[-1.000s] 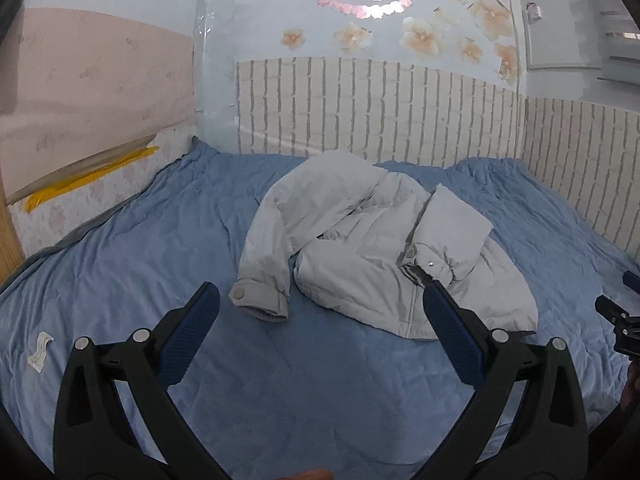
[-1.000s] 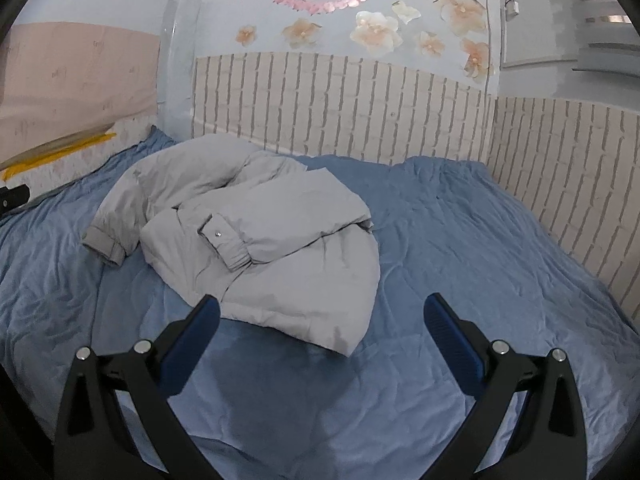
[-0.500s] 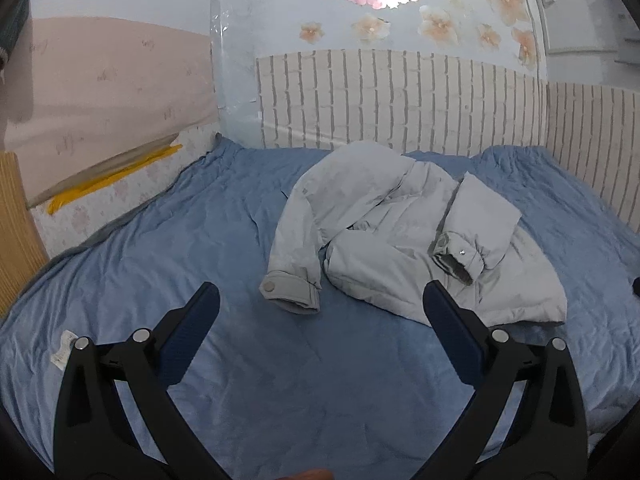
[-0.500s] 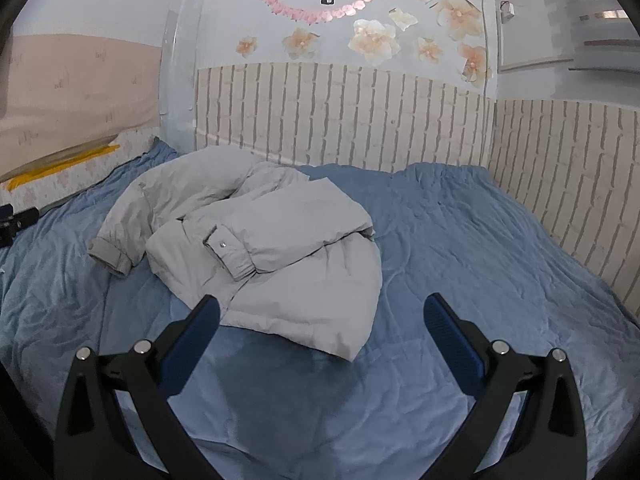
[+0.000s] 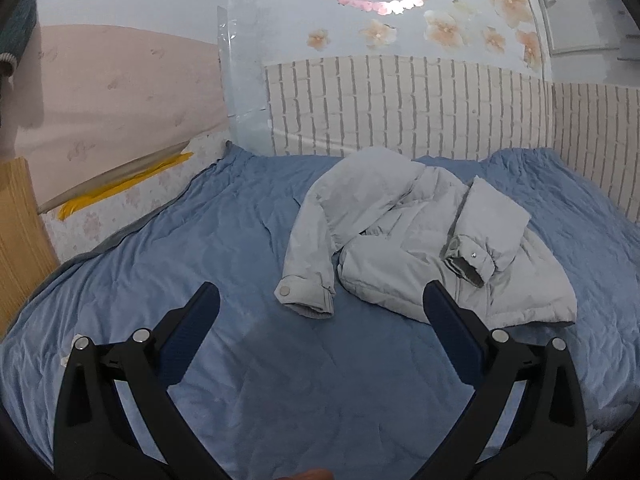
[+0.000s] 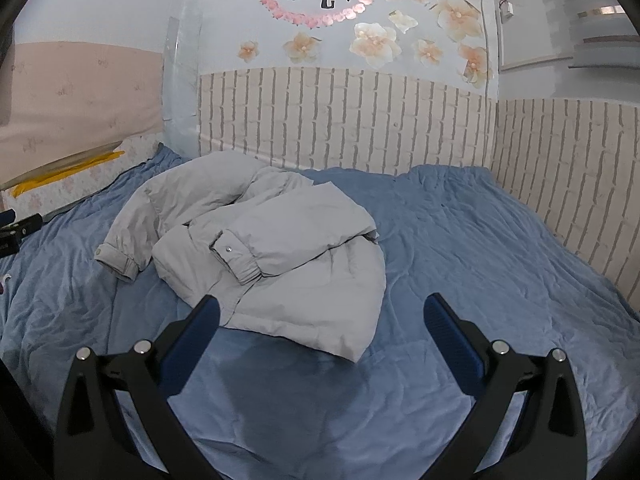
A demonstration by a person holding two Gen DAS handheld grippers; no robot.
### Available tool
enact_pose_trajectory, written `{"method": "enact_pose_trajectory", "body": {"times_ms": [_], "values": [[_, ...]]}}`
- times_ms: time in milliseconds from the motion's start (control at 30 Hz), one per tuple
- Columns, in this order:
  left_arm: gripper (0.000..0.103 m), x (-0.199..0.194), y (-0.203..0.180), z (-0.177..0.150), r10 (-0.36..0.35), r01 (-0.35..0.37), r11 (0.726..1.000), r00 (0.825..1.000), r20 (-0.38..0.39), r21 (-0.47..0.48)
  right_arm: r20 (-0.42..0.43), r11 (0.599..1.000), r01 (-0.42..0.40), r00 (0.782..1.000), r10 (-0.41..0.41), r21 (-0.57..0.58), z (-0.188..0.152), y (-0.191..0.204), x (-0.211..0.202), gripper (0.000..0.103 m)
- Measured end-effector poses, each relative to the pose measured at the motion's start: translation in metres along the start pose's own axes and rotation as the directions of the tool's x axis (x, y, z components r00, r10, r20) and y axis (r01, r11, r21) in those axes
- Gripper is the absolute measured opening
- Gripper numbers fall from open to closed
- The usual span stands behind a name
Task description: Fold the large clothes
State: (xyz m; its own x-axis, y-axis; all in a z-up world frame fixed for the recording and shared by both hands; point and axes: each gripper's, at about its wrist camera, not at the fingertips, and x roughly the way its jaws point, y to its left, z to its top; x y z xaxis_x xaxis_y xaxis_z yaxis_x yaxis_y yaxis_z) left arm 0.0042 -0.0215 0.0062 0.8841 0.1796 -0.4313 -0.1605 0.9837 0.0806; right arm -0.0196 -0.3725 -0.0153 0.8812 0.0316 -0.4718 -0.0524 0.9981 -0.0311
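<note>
Both grippers gape wide and hold nothing: the left gripper (image 5: pixel 320 320) hangs over bare blue bedspread (image 5: pixel 168 264), the right gripper (image 6: pixel 320 320) by the hem of the grey puffer jacket (image 6: pixel 280 248). Over the last second the left has swung leftward, shifting the jacket rightward in view; folding looks unstarted

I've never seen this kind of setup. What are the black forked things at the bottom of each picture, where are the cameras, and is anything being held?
No robot here: a person holds one handheld gripper per hand, each carrying a fisheye camera looking forward along its fingers. The black forks with blue pads are the left gripper and right gripper. Both have jaws wide apart, holding nothing. A grey padded jacket lies crumpled on the blue bedspread, one sleeve folded across its body.
</note>
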Motion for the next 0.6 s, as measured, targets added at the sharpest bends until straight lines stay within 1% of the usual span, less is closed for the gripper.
{"method": "enact_pose_trajectory", "body": {"times_ms": [133,267,433,500,533,567,600], "values": [[0.100,0.001,0.002,0.000,-0.006,0.005,1.000,1.000,-0.008,-0.006,-0.003,1.000,0.000,1.000,0.000,0.000,0.000,0.001,0.000,0.102],[0.100,-0.003,0.010,0.001,-0.010,0.010,0.999,1.000,0.008,-0.043,-0.005,1.000,0.000,1.000,0.000,-0.006,-0.001,0.002,0.000,0.102],[0.100,0.003,0.010,-0.001,-0.014,0.013,0.999,1.000,-0.017,-0.045,-0.012,1.000,0.002,1.000,-0.002,0.004,-0.002,0.000,0.002,0.102],[0.100,0.007,0.014,0.002,0.022,-0.023,0.998,1.000,-0.014,-0.050,-0.029,1.000,0.010,1.000,-0.010,0.015,-0.004,-0.003,0.008,0.102],[0.100,0.012,0.018,0.006,0.044,-0.045,0.997,0.999,-0.028,-0.061,-0.052,1.000,0.008,0.999,-0.006,0.028,-0.004,-0.006,0.013,0.102],[0.100,0.016,0.022,0.010,0.037,-0.040,0.996,0.999,-0.039,-0.078,-0.066,0.999,-0.001,0.998,0.003,0.039,-0.005,-0.008,0.018,0.102],[0.100,0.021,0.026,0.015,0.011,-0.015,0.995,0.999,-0.047,-0.102,-0.081,0.998,-0.027,0.996,0.031,0.058,-0.004,-0.010,0.022,0.102]]}}
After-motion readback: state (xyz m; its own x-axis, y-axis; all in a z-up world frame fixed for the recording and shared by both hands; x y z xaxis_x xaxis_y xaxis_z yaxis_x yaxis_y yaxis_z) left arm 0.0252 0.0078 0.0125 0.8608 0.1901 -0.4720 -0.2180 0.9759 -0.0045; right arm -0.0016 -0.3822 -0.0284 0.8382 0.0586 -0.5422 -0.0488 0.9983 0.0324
